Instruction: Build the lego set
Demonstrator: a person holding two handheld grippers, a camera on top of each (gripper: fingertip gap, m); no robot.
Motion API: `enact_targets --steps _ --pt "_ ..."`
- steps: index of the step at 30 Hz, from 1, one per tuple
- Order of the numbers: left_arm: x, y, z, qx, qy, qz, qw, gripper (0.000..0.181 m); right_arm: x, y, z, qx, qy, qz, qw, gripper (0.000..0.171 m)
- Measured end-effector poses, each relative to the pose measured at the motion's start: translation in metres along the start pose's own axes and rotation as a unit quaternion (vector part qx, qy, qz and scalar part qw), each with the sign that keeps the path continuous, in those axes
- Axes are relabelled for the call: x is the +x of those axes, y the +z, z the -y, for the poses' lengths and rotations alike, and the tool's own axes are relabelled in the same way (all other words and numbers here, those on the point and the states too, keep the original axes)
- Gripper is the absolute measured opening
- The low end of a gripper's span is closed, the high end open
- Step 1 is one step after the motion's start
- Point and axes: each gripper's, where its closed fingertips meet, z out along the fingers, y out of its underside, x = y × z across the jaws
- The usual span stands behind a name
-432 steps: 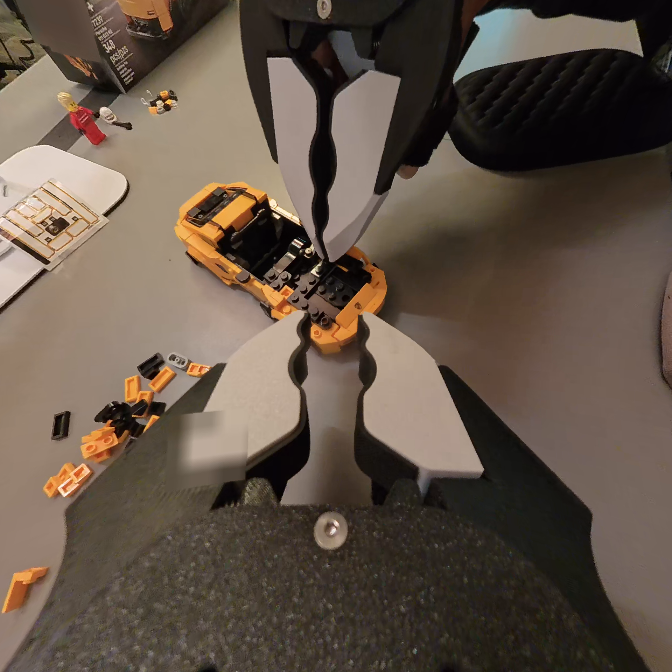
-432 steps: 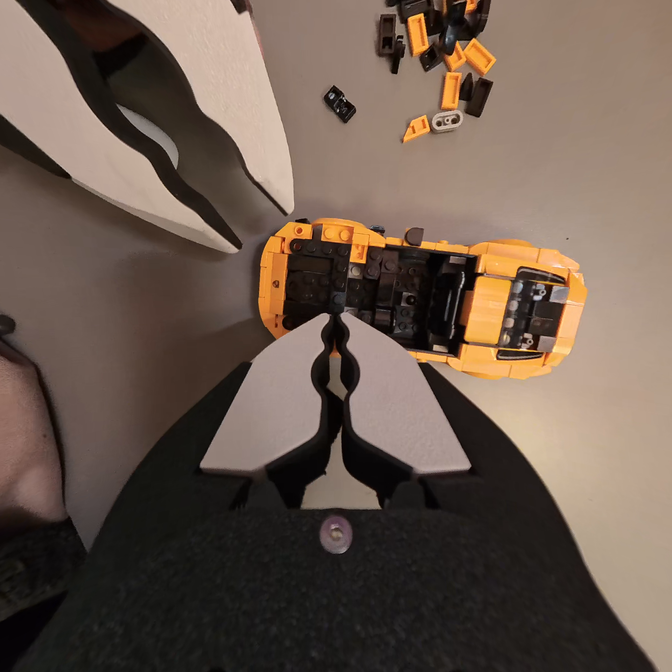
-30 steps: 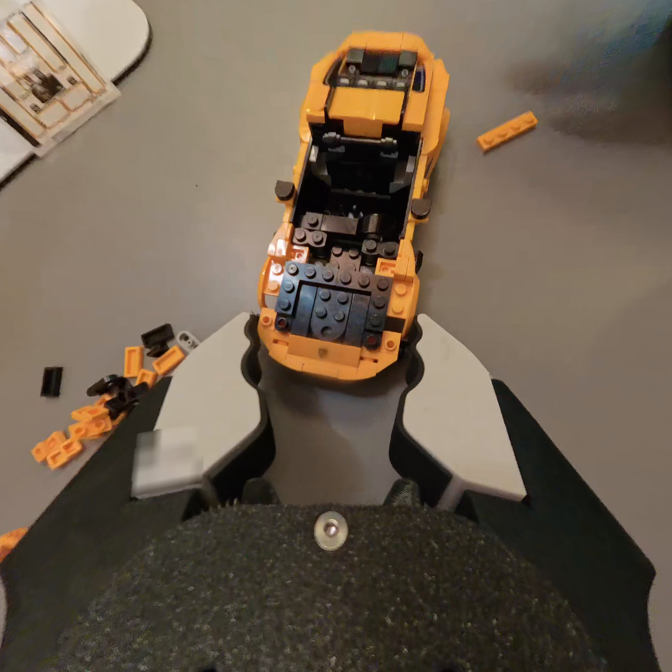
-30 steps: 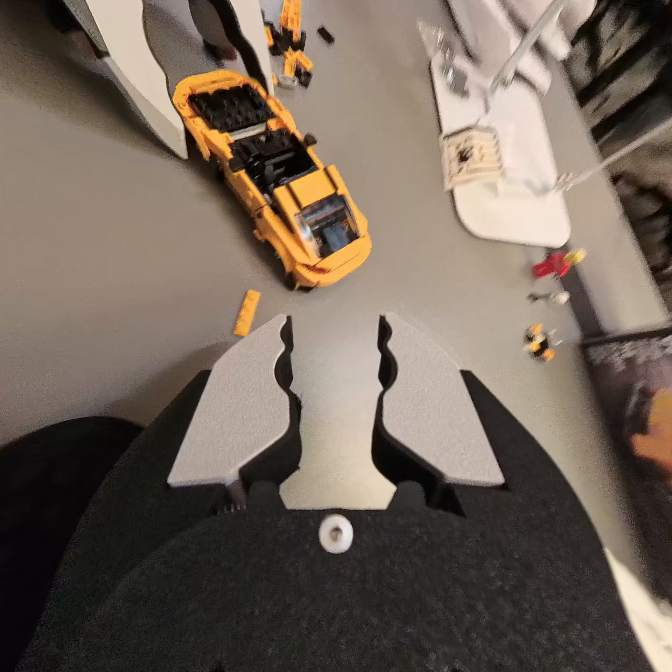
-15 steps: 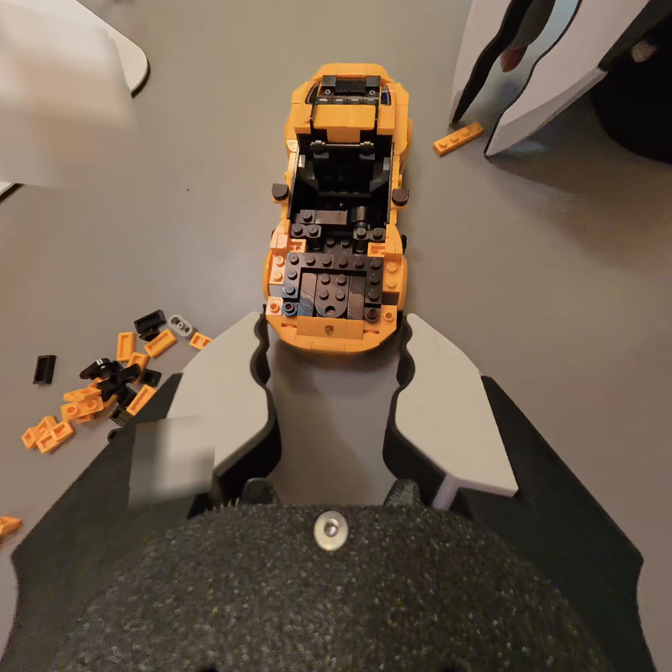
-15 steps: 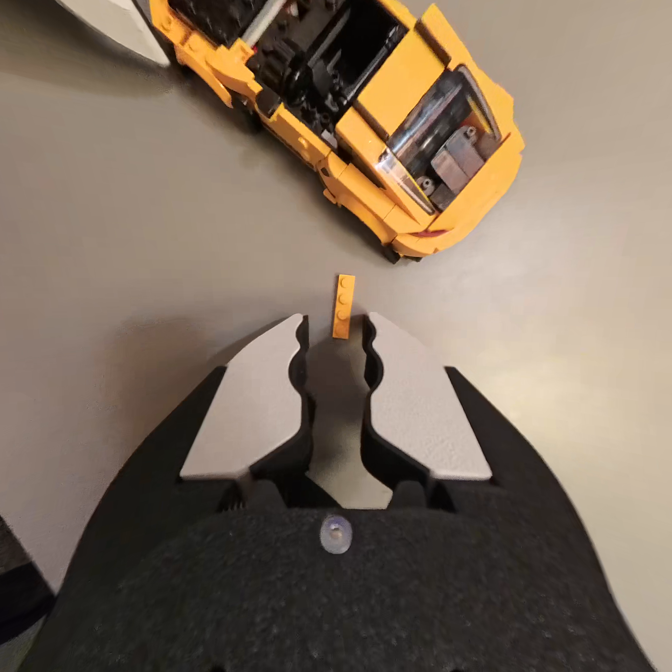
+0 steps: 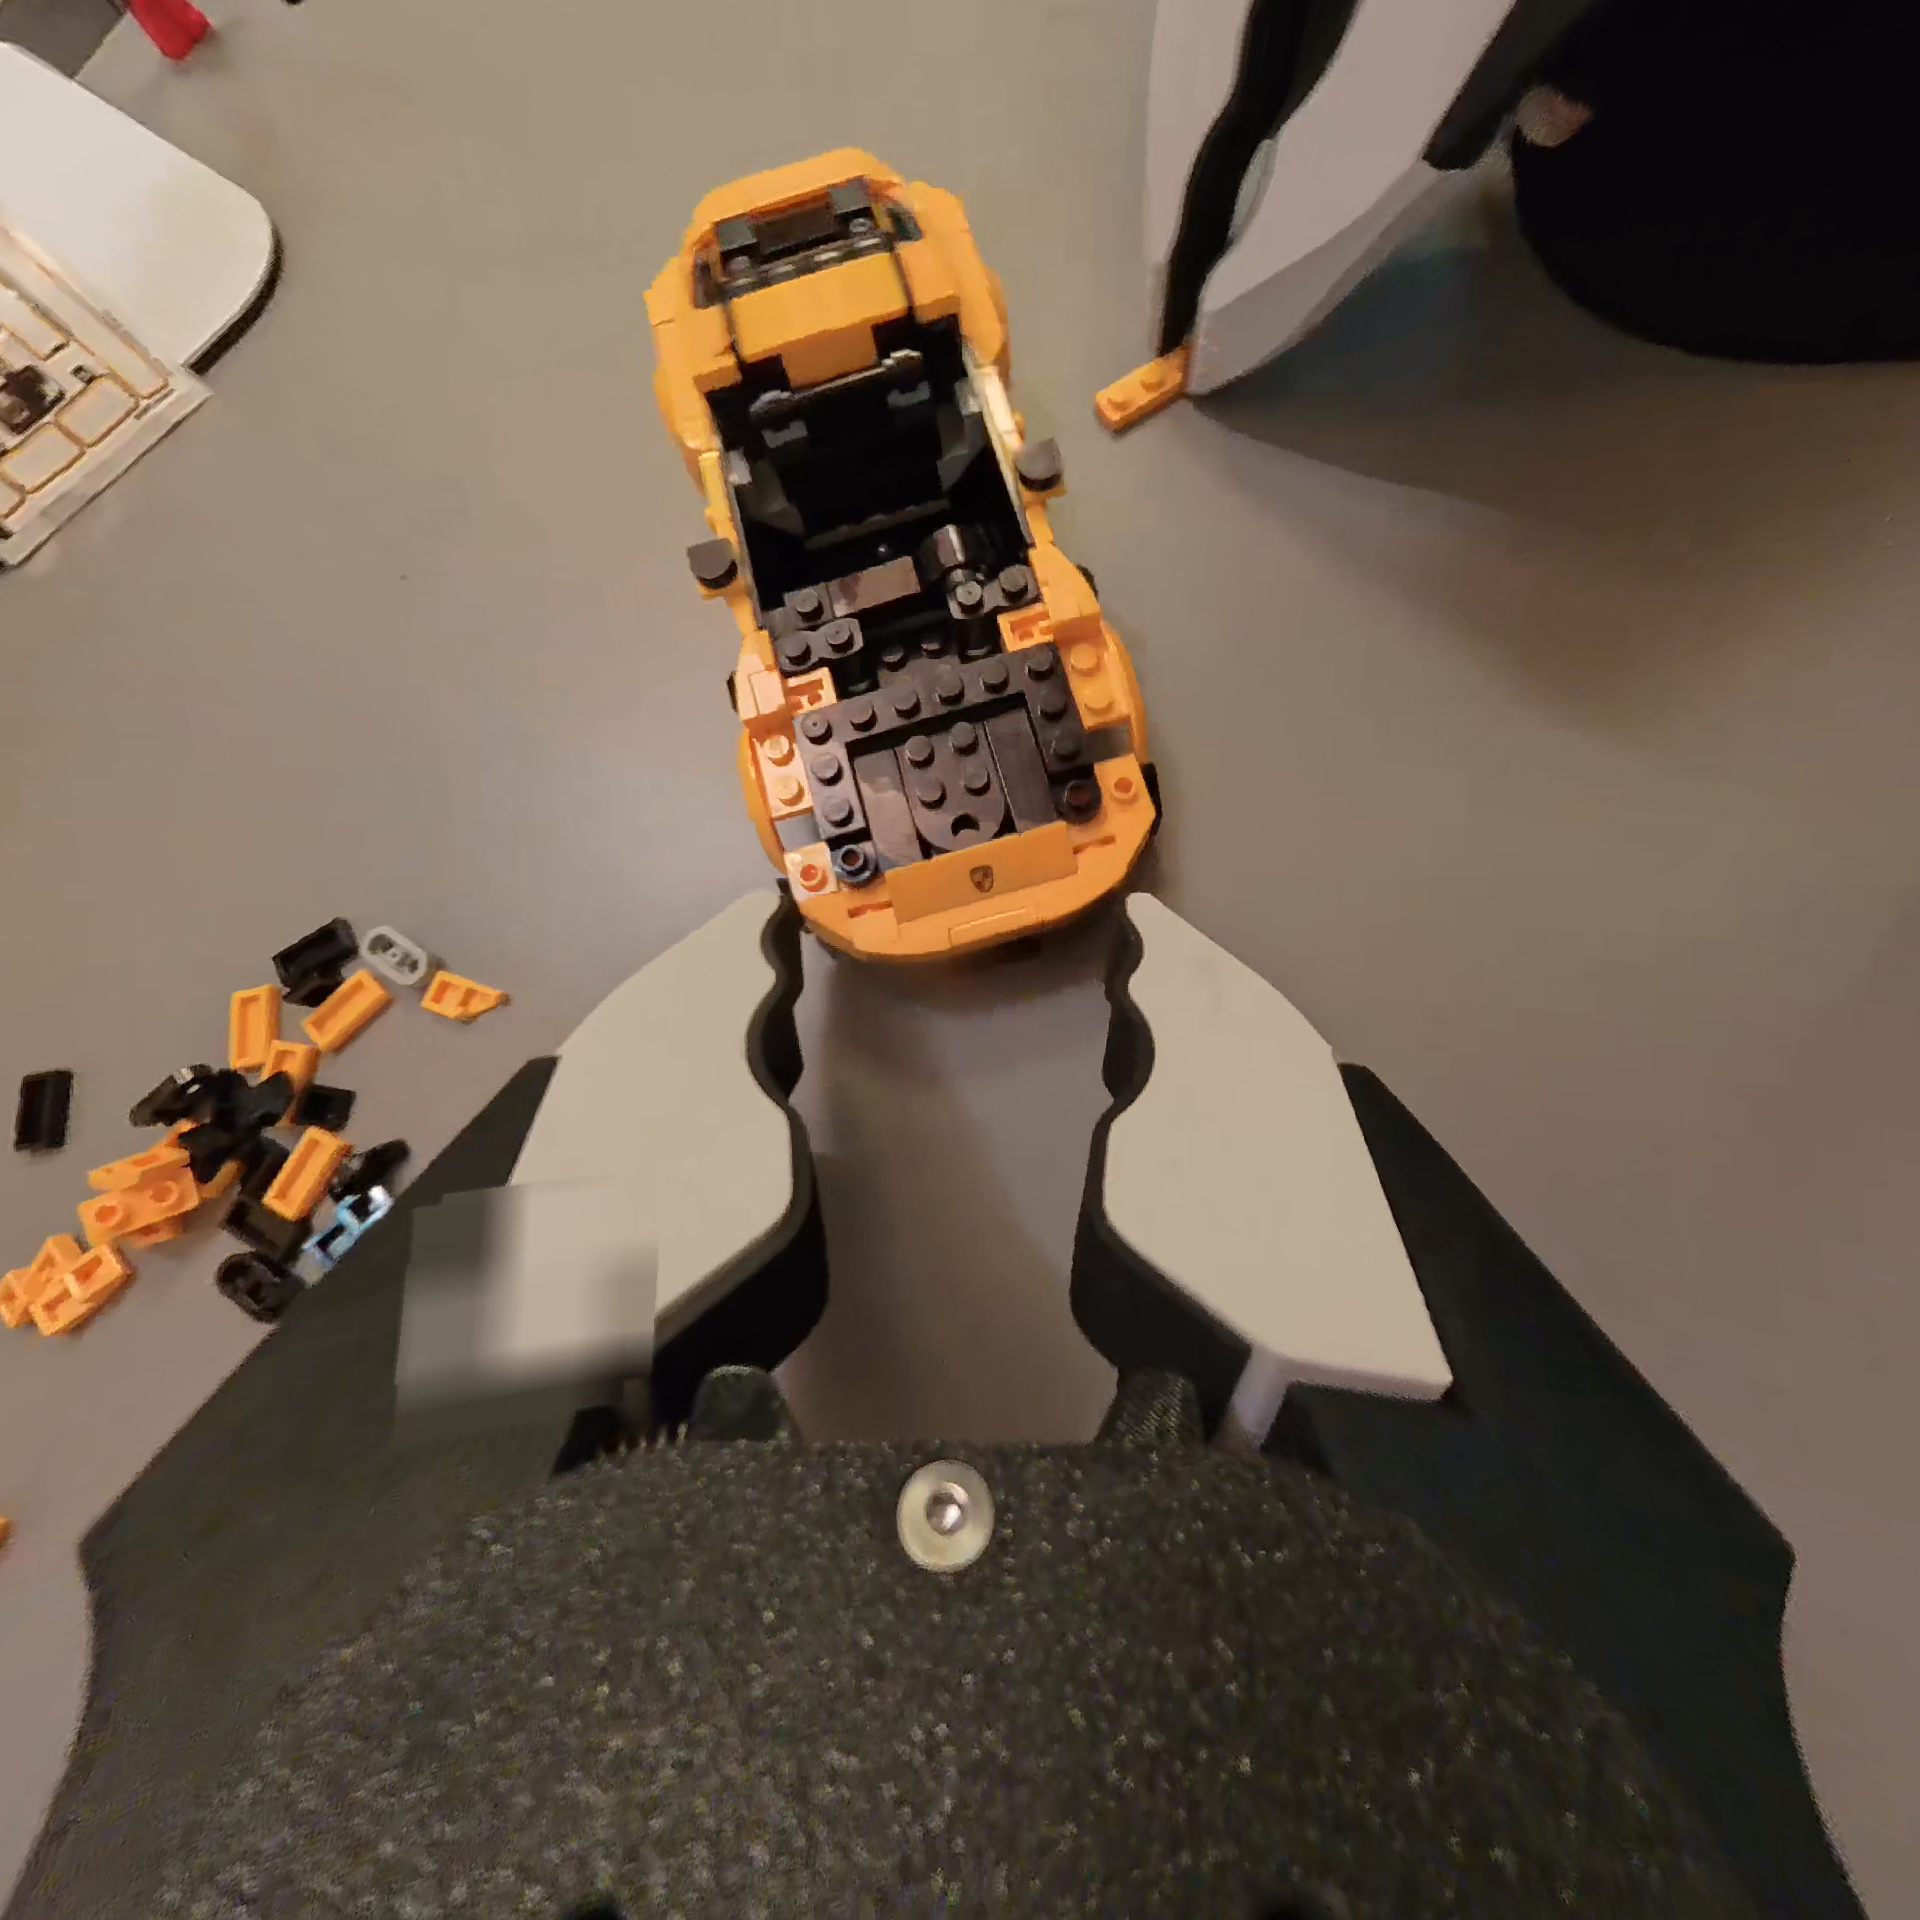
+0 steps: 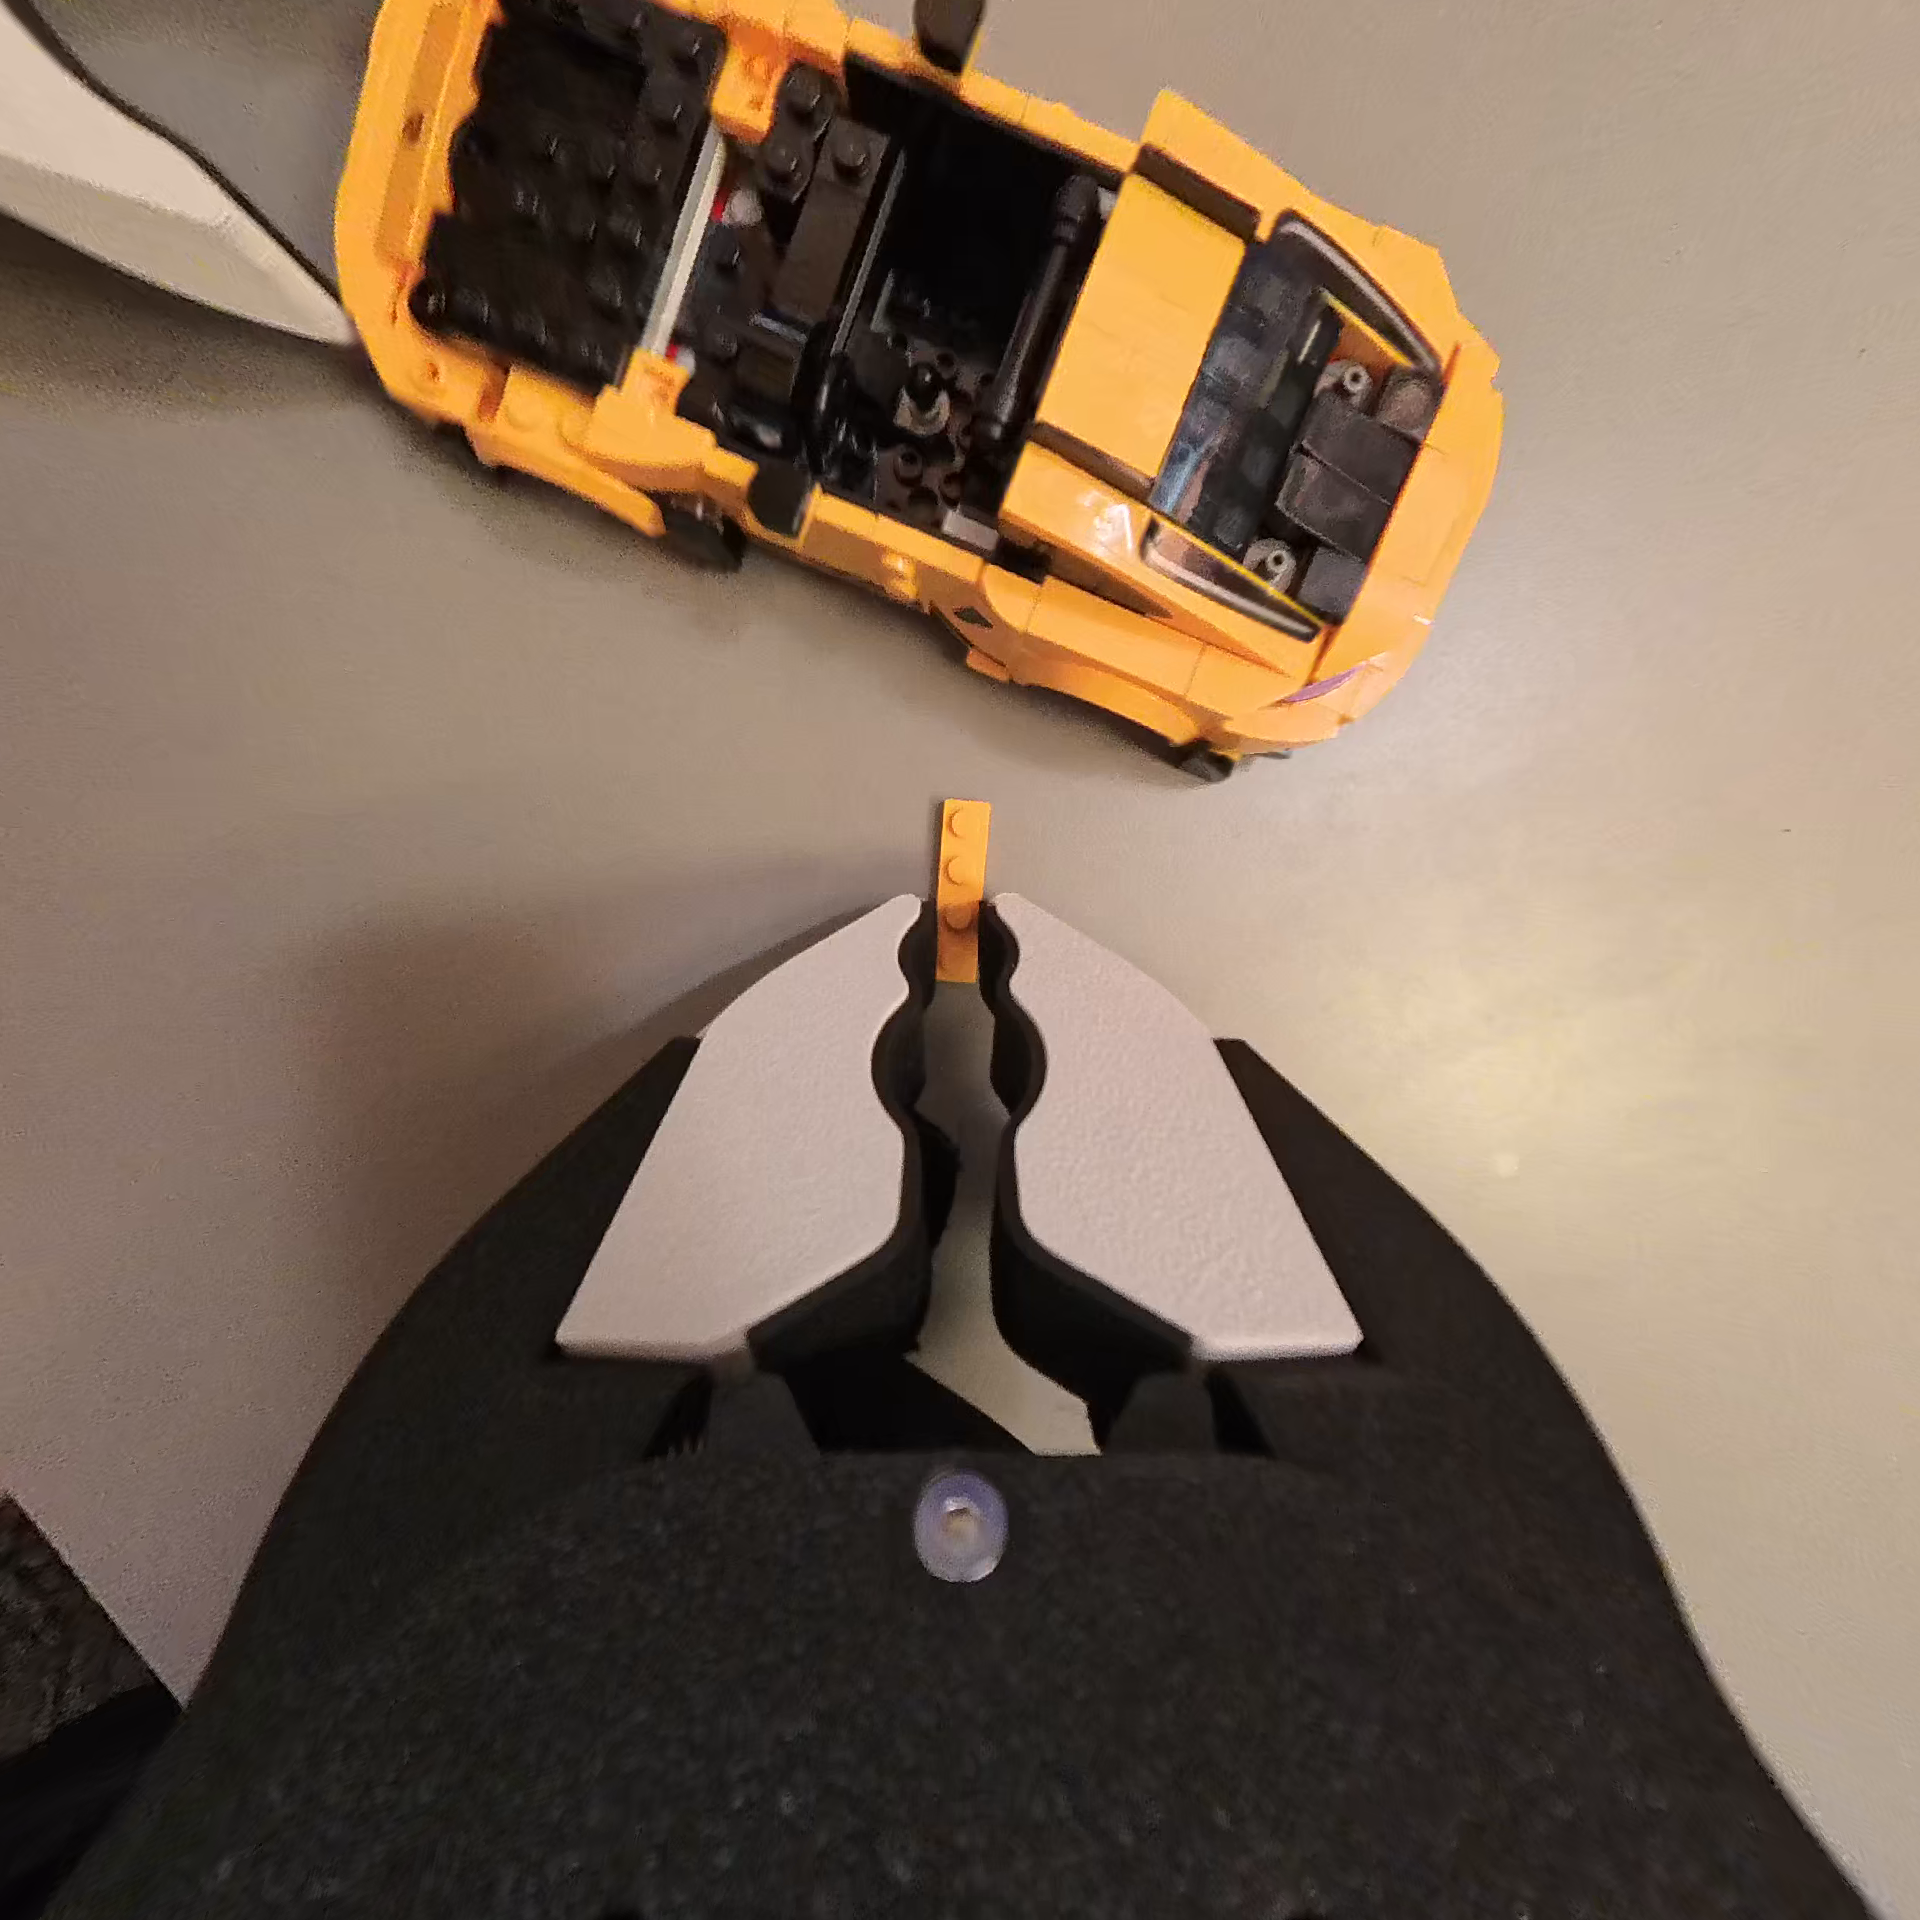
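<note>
Beside the orange lego car [image 8: 935, 364] on the grey table [image 8: 260, 883], the right gripper [image 8: 958, 914] pinches a thin orange plate [image 8: 961, 883], while the left gripper [image 7: 951, 914] sits spread wide at the car's nose.

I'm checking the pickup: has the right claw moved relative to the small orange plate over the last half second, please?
Yes. The right claw has advanced onto the orange plate lying near the car, and its fingers have narrowed around the plate's near end.
</note>
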Motion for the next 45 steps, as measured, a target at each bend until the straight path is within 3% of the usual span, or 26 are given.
enact_targets --steps 7,14,21,27,45 --pt "0.041 -0.002 0.009 0.041 0.079 -0.086 0.992 0.046 -0.008 -0.01 0.0 0.014 0.002 -0.003 1.0 0.007" --pt "0.015 -0.011 0.023 0.074 -0.01 -0.093 0.993 0.044 -0.032 -0.048 0.038 0.082 -0.017 0.017 0.996 0.007" --pt "-0.007 -0.003 0.02 0.017 0.073 -0.088 0.993 0.045 -0.056 -0.023 0.055 0.025 -0.045 0.045 0.998 0.007" --pt "0.003 0.012 0.023 0.074 0.066 -0.129 0.987 0.039 -0.058 -0.005 0.058 0.001 -0.036 0.047 0.998 0.007" --pt "0.022 0.011 0.017 0.068 0.095 -0.146 0.982 0.043 -0.05 -0.012 0.044 -0.06 -0.086 0.02 0.994 0.006"
